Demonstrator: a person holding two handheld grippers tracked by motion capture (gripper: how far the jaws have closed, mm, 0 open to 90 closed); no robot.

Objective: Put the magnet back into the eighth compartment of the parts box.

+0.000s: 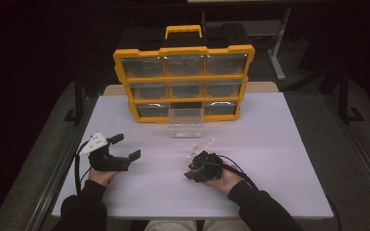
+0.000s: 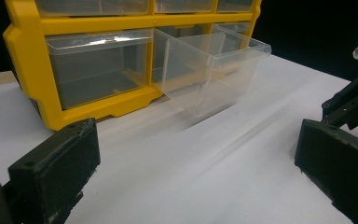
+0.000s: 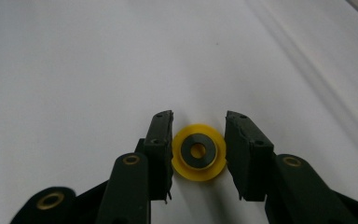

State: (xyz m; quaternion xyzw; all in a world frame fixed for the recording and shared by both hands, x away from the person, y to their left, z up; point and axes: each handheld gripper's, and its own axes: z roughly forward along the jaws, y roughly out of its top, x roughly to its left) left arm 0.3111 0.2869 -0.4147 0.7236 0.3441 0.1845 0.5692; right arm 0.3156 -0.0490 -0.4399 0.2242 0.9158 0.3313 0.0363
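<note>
A small yellow ring with a black centre (image 3: 199, 167) lies flat on the white table (image 3: 98, 70). My right gripper (image 3: 199, 127) points down at it, and its two black jaws press on the ring's left and right sides. In the high view the right gripper (image 1: 195, 171) sits low over the table's near middle, in the person's hand. My left gripper (image 1: 125, 146) rests at the near left with its jaws wide apart and nothing between them; in its own view the left gripper (image 2: 196, 158) faces bare table.
A yellow organizer with clear drawers (image 1: 183, 77) stands upright at the back of the table (image 1: 279, 144). One clear drawer (image 1: 185, 122) is out and sits on the table just in front of the organizer (image 2: 28, 60); this drawer (image 2: 214, 70) looks empty.
</note>
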